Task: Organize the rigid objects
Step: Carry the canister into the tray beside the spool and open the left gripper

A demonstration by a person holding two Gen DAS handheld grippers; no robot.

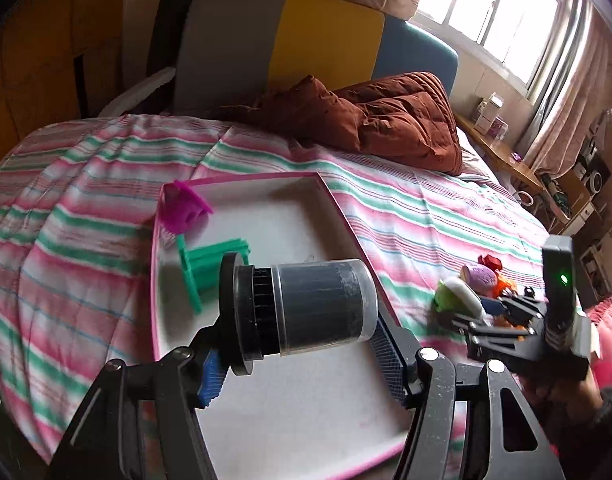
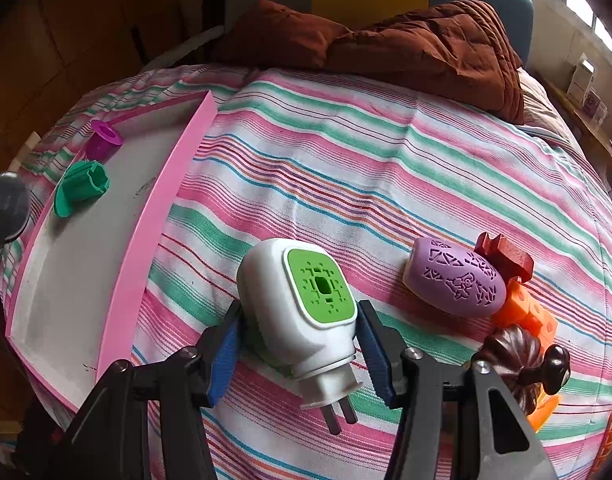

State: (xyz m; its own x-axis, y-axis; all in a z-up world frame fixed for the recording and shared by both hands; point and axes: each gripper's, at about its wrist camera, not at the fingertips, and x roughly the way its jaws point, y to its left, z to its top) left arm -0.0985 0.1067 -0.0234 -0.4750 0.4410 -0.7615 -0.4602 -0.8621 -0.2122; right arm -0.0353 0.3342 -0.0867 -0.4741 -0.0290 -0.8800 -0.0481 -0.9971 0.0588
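Plug-in unit (image 2: 302, 312), white with a green face, lies on the bed between the open fingers of the right tool (image 2: 302, 344), prongs toward the tool, not yet gripped. Left tool (image 1: 306, 360) is clamped on a dark capped canister (image 1: 306, 308), lying crosswise above the pink tray (image 1: 266, 420), left of the unit. Two pieces are in the tray, one green (image 1: 210, 268), one magenta (image 1: 184, 208).
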